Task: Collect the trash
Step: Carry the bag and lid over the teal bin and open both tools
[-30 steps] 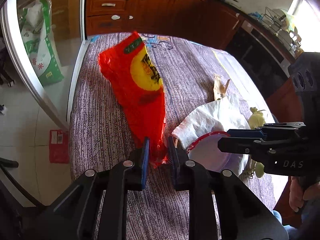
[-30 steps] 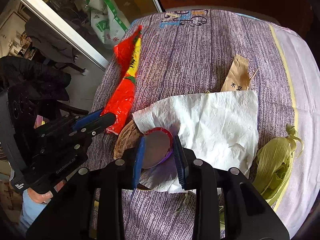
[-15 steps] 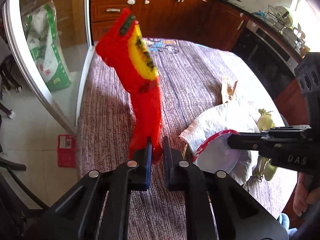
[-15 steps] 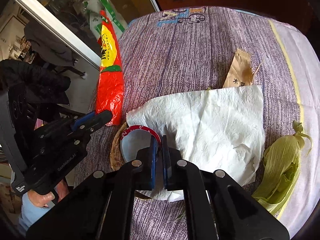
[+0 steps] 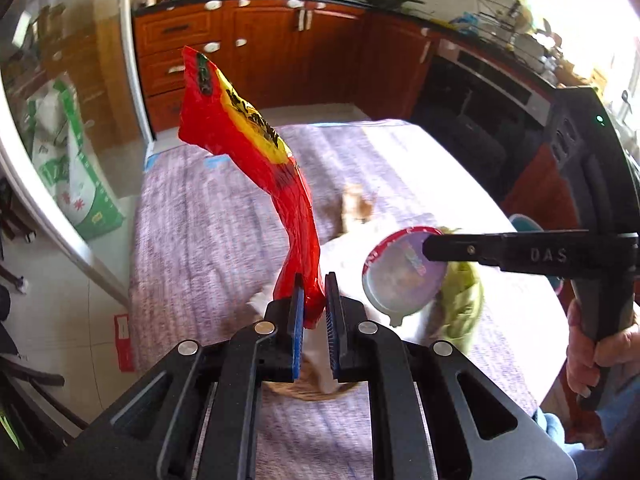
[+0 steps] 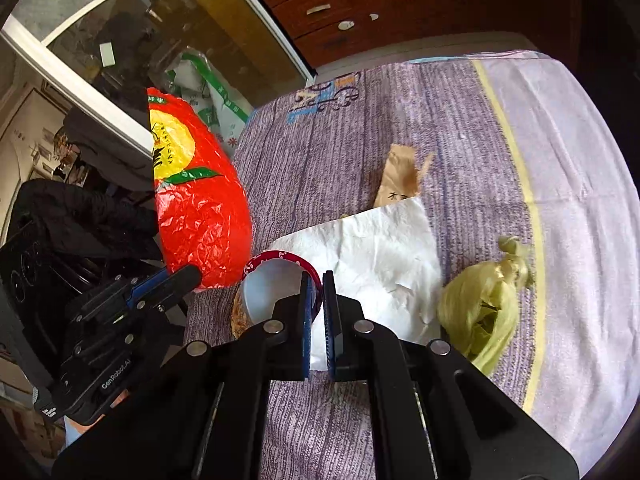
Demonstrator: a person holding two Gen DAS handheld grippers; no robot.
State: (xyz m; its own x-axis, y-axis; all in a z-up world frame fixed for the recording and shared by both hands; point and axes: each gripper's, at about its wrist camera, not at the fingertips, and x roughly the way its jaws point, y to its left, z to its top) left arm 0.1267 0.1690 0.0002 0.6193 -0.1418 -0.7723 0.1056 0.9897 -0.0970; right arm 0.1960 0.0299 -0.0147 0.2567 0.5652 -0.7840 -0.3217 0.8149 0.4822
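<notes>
My left gripper (image 5: pixel 314 300) is shut on the lower end of a red and yellow plastic bag (image 5: pixel 256 168), which hangs upright in the air above the table; the bag also shows in the right wrist view (image 6: pixel 200 208). My right gripper (image 6: pixel 316 300) is shut on a round foil lid with a red rim (image 6: pixel 276 284), lifted off the table; the lid also shows in the left wrist view (image 5: pixel 404 276). A white paper napkin (image 6: pixel 384 256), a brown paper wrapper (image 6: pixel 400 178) and green corn husk (image 6: pixel 484 300) lie on the purple tablecloth.
A brown woven coaster or bowl (image 6: pixel 239 316) sits under the lid's place. The table (image 6: pixel 360 128) has a lilac cloth with a yellow stripe. A glass door (image 6: pixel 120 40) and a green-white sack (image 5: pixel 64 160) stand to the left; wooden cabinets (image 5: pixel 260 48) are behind.
Both grippers have risen. The red bag has been lifted fully off the table and stands upright. The lid has been lifted clear of the napkin.
</notes>
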